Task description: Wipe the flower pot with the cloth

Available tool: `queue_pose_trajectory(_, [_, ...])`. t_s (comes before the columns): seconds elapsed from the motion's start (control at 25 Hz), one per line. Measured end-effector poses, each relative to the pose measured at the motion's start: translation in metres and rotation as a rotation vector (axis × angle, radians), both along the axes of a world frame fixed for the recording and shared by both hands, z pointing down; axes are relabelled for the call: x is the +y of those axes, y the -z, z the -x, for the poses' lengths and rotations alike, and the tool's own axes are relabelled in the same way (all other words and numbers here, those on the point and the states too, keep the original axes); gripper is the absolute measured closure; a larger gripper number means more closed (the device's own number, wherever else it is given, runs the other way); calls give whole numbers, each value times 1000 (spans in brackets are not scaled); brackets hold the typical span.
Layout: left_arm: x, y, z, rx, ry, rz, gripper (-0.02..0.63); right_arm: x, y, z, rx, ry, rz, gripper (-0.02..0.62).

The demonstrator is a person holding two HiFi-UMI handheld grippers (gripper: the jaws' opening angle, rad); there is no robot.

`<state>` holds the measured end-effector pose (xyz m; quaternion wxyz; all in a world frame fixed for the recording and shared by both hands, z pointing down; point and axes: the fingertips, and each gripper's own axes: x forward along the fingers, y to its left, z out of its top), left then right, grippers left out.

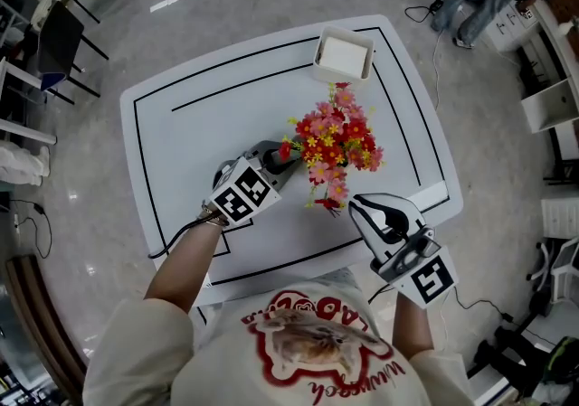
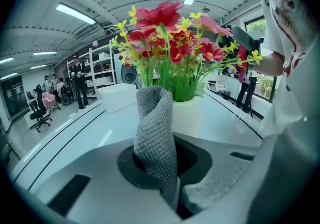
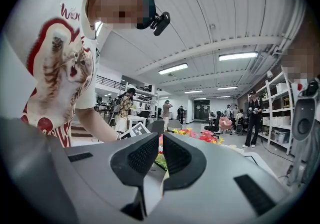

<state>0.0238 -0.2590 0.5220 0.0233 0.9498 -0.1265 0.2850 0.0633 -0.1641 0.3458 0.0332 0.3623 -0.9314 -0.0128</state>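
The left gripper's (image 1: 282,160) jaws pinch the grey woven cloth (image 2: 155,128) upright just before the white flower pot (image 2: 191,113), while the right gripper's (image 3: 160,155) jaws stand almost together, empty.

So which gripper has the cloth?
The left gripper, shut on the grey cloth by the flowers; the right gripper is shut with nothing between its jaws.
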Motion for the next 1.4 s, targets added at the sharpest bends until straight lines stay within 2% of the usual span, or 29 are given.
queue_pose_trajectory(0.72, [35, 6, -4, 3, 28, 25, 584, 9, -2, 13, -19, 8, -3, 572])
queue_pose_trajectory(1.04, [57, 11, -17, 48, 46, 64, 584, 12, -1, 5, -25, -10, -9, 575])
queue_pose_trajectory(1.4, [68, 10, -37, 48, 48, 70, 584, 16, -2, -5, -43, -12, -2, 575])
